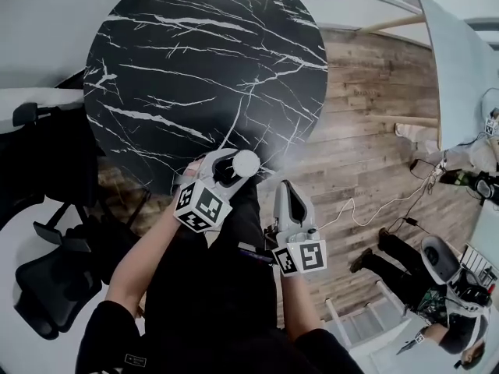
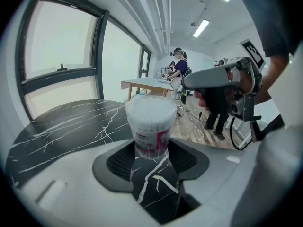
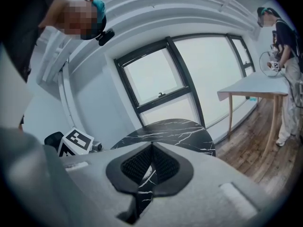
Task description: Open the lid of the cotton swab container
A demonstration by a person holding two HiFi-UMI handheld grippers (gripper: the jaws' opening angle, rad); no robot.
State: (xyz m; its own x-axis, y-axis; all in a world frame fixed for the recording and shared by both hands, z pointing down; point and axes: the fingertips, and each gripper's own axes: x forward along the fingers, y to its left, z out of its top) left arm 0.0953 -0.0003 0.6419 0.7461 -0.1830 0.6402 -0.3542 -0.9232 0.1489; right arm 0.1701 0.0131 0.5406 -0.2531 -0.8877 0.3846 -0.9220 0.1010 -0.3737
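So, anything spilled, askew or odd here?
Nothing stands out. The cotton swab container sits straight in the left gripper, held above the black marble table, with no swabs spilled. The right gripper is shut and empty.

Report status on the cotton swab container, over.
Left gripper shut on cotton swab container. Right gripper shut, empty. Lid appears on, nothing over it.

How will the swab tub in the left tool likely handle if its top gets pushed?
Probably light: the tub looks like thin clear plastic packed with swabs. Likely stiff but smooth-walled, so it may slip. The left tool grips only its lower part, so a push near the top could tilt it.
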